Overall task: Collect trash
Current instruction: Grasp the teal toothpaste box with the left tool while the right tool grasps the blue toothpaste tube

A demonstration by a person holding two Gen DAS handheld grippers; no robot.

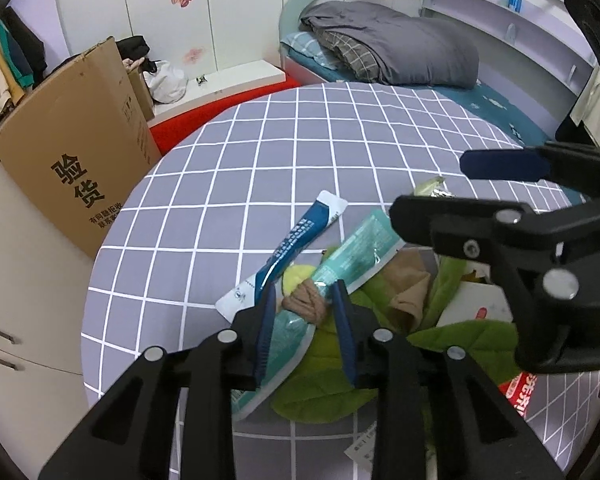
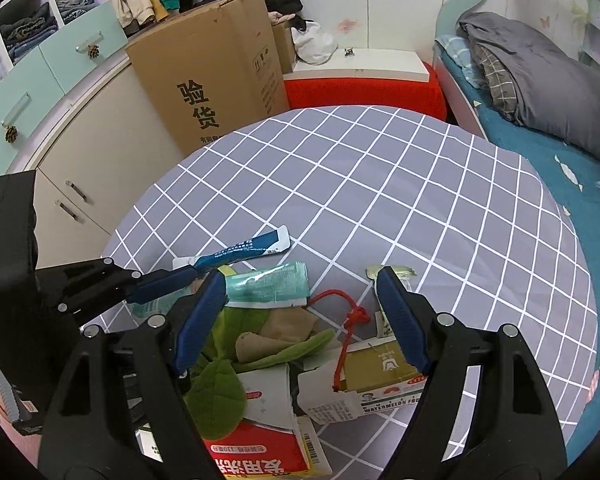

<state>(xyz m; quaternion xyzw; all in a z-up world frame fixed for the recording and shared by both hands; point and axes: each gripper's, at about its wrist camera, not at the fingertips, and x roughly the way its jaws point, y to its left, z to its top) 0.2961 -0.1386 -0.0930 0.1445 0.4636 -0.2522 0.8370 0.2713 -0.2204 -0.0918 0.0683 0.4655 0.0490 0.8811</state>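
Note:
A pile of trash lies on the grey checked tablecloth [image 1: 300,140]. In it are a blue sachet [image 1: 300,240], a long teal wrapper [image 1: 352,256], a green plush piece [image 1: 328,364], a red-and-white carton [image 2: 260,432] and a torn medicine box [image 2: 372,376] with a red cord [image 2: 350,316]. My left gripper [image 1: 304,292] has narrowed onto the near end of the teal wrapper, with its blue pads on either side; a beige cloth bit sits at its tips. My right gripper [image 2: 300,320] hangs wide open over the pile and holds nothing. A foil lid [image 2: 396,270] lies by its right finger.
A tall cardboard box [image 2: 216,76] leans at the table's far left, against white cabinets [image 1: 20,300]. A bed with a grey blanket [image 2: 540,88] runs along the right. A red block [image 2: 364,92] stands behind the table. The far half of the cloth is bare.

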